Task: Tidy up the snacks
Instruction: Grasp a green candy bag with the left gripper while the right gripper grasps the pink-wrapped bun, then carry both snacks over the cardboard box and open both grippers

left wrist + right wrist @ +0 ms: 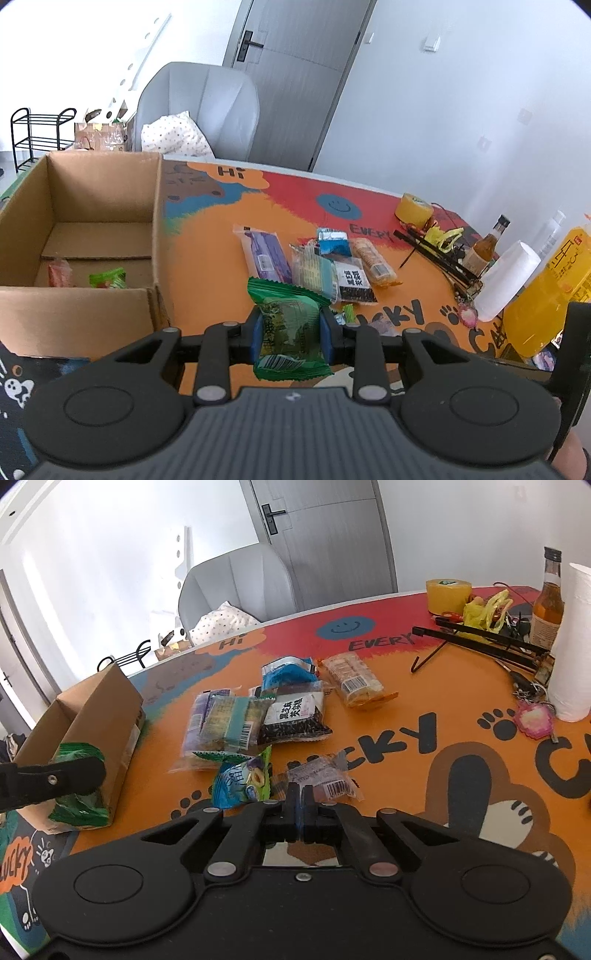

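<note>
My left gripper [291, 328] is shut on a green snack packet [290, 328] and holds it above the table, right of the open cardboard box [99, 299]. The box holds a red packet [59, 273] and a green packet [109, 278]. In the right wrist view the same green packet [79, 805] hangs beside the box [107, 705]. My right gripper [299, 797] is shut and empty, just above a clear packet [321, 779] and a blue-green plum packet [243, 779]. A pile of snacks [273, 705] lies mid-table.
At the right stand a paper towel roll [572, 642], a brown bottle [548, 602], a yellow tape roll [448, 594], black rods [480, 638] and keys [533, 716]. A yellow juice jug [546, 288] shows in the left view. A grey chair [199, 107] stands behind the table.
</note>
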Action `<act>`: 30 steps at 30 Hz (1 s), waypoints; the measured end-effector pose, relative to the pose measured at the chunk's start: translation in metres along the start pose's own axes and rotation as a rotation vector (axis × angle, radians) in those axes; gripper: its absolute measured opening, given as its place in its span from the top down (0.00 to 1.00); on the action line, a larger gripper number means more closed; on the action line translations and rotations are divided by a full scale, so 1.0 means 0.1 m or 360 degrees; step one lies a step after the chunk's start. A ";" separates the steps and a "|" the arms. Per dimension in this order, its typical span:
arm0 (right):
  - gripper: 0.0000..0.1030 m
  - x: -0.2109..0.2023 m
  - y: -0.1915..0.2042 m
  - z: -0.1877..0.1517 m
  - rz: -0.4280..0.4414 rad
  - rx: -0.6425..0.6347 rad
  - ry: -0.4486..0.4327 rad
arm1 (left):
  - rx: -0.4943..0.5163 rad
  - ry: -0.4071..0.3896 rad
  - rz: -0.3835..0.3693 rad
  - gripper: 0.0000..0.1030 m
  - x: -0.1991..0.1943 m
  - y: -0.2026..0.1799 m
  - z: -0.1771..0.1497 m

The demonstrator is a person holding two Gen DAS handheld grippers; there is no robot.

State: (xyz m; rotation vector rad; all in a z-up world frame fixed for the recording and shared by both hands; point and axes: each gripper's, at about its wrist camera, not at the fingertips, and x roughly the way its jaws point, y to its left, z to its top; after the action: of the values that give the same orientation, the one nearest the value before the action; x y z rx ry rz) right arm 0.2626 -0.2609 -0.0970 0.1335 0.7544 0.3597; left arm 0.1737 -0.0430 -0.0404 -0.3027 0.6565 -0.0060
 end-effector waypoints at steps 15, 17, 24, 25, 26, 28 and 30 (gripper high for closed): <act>0.41 0.29 0.07 0.02 -0.0099 -0.0101 -0.0013 | -0.0013 0.0009 0.0057 0.71 0.07 0.11 0.02; 0.41 0.33 0.07 0.02 -0.0106 -0.0122 -0.0001 | -0.0014 0.0018 0.0064 0.71 0.12 0.10 0.02; 0.56 0.41 0.13 -0.05 -0.0137 -0.0259 0.0009 | -0.0010 0.0052 0.0078 0.71 0.25 0.08 0.01; 0.63 0.40 0.13 -0.04 -0.0133 -0.0263 0.0011 | -0.0010 0.0052 0.0078 0.71 0.26 0.07 0.01; 0.64 0.38 0.10 -0.03 -0.0119 -0.0250 0.0014 | -0.0009 0.0051 0.0077 0.71 0.26 0.07 0.01; 0.66 0.35 0.06 -0.02 -0.0090 -0.0212 0.0018 | -0.0003 0.0039 0.0072 0.71 0.23 0.06 0.02; 0.66 0.30 0.04 -0.03 -0.0095 -0.0198 -0.0011 | 0.0003 0.0021 0.0071 0.71 0.19 0.05 0.03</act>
State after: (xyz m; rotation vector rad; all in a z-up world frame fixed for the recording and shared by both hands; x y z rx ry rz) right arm 0.2797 -0.2467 -0.1174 -0.0050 0.7258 0.3485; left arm 0.1903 -0.0396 -0.0511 -0.2864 0.6762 0.0343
